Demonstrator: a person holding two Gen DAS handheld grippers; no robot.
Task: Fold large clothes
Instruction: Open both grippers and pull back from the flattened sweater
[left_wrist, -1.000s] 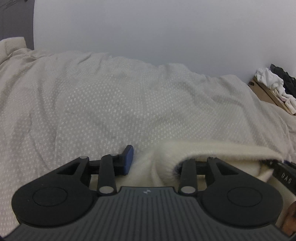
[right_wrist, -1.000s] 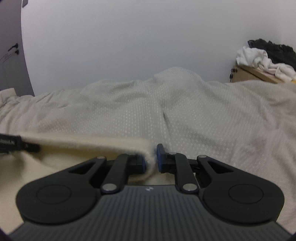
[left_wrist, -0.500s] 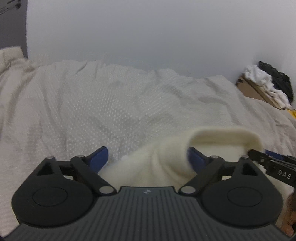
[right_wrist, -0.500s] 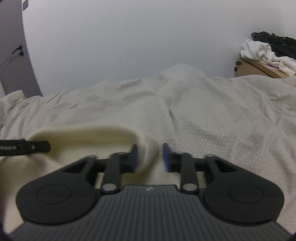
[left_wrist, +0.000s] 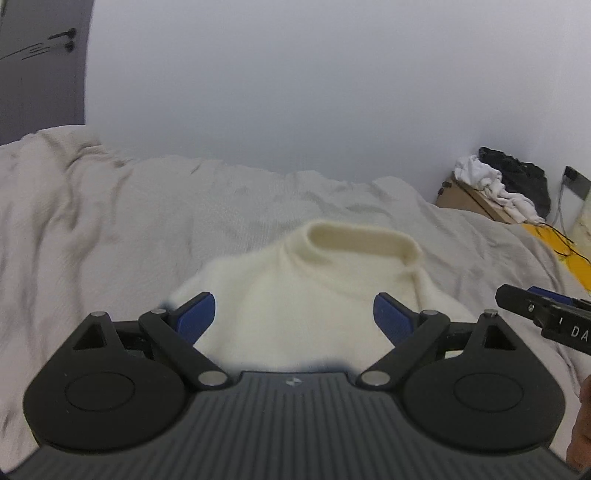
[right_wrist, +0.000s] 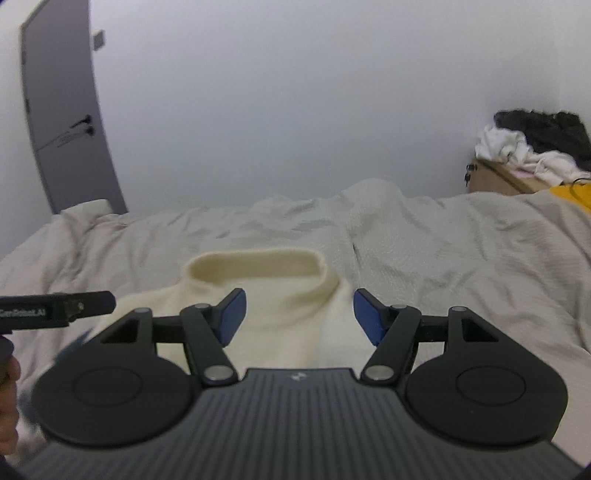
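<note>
Lying on the bed (left_wrist: 92, 229), the cream sweater (left_wrist: 317, 295) rests on the pale, wrinkled bed cover with its collar (left_wrist: 364, 242) standing up and open toward the wall. In the left wrist view, the left gripper (left_wrist: 295, 319) has its blue pads (left_wrist: 194, 319) spread wide, and the sweater is seen between and beyond them; the pads do not press on the cloth. In the right wrist view, the right gripper (right_wrist: 299, 319) has its jaws apart and they are opening at this moment; the sweater (right_wrist: 280, 325) shows in the gap, below the collar (right_wrist: 258, 271), and the pads (right_wrist: 231, 319) do not pinch it. Each gripper appears at the edge of the other view: the right one (left_wrist: 546, 321) at the right side, the left one (right_wrist: 55, 312) at the left side, with part of a hand (right_wrist: 9, 402) under it. Beyond the bed, at the right, a cardboard box (right_wrist: 506, 179) carries a pile of white and black clothes (right_wrist: 532, 142). A grey door (right_wrist: 62, 122) stands at the far left by the white wall (right_wrist: 295, 103). Something yellow (left_wrist: 554, 247) lies on the bed cover near the box.
</note>
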